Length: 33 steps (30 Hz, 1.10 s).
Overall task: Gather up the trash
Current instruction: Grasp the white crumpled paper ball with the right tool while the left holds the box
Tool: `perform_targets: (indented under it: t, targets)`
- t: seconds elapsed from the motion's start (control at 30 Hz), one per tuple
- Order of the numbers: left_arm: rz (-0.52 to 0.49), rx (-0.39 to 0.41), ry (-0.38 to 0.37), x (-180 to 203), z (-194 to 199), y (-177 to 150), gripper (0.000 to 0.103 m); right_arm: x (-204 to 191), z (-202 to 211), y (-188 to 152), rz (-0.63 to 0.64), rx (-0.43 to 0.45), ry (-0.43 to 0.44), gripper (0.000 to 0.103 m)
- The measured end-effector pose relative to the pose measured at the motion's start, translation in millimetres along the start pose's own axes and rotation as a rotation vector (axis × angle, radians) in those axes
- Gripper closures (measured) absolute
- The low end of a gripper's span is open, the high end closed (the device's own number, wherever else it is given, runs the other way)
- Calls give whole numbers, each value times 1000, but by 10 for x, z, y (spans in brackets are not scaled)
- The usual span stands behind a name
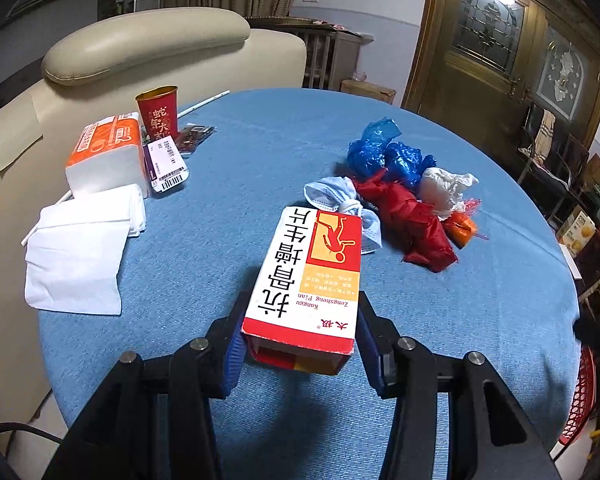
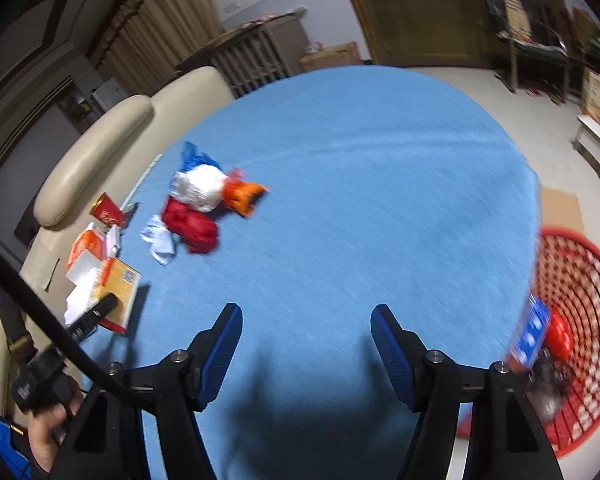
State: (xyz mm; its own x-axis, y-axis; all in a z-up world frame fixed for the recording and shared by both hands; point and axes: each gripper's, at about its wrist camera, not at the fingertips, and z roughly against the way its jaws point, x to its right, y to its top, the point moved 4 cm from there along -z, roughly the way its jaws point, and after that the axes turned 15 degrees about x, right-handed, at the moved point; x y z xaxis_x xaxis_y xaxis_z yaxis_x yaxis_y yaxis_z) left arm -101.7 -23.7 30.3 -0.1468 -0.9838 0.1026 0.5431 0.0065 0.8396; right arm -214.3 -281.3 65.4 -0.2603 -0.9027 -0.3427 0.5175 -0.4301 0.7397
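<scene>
A medicine box (image 1: 306, 284) is clamped between the two fingers of the left claw (image 1: 300, 344) and is held up over the blue table (image 1: 228, 184), most likely so that it can be carried off as trash. The box is gripped at its open end, with its long side pointing away from the claw, so the rest of the table can be seen past it. The right claw (image 2: 306, 354) is spread wide with nothing in it, and it hangs over a bare part of the table. A red basket (image 2: 580, 280) is seen on the floor just past the table edge, and some trash is already lying inside it, so it is probably where the box is meant to go. More trash is left on the table: a face mask (image 1: 340, 200), a red bag (image 1: 408, 224), blue bags (image 1: 384, 152), a white bag (image 1: 444, 188) and an orange wrapper (image 1: 462, 226), all bunched together. A tissue pack (image 1: 106, 152), loose tissues (image 1: 80, 248) and a red cup (image 1: 158, 112) are kept to one side, near the sofa (image 1: 148, 48). Nothing is seen standing between the box and the basket.
</scene>
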Motion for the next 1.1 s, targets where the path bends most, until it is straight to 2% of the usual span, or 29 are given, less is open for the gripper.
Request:
perform_targets:
  t: [0.2, 0.37, 0.53, 0.7, 0.8, 0.87, 0.93, 1.1]
  targets:
    - [3, -7, 0, -17, -25, -26, 52, -533, -294, 377, 80, 42, 77, 33]
    - [1, -5, -2, -20, -31, -25, 52, -1000, -702, 598, 173, 44, 124, 33]
    - [8, -6, -3, -57, -40, -27, 52, -1293, -1151, 643, 260, 23, 109, 33]
    - [25, -17, -7, -92, -65, -49, 52, -1375, -1445, 604, 307, 8, 82, 35]
    - [25, -18, -16, -74, -73, -50, 52, -1378, -1587, 612, 309, 0, 62, 47]
    - [22, -19, -23, -57, -70, -46, 52, -1318, -1732, 588, 278, -45, 57, 65]
    - [15, -16, -27, -39, -57, -43, 52, -1241, -1786, 579, 239, -55, 65, 72]
    - [5, -10, -29, -2, -23, -46, 52, -1178, -1561, 648, 209, -4, 92, 75]
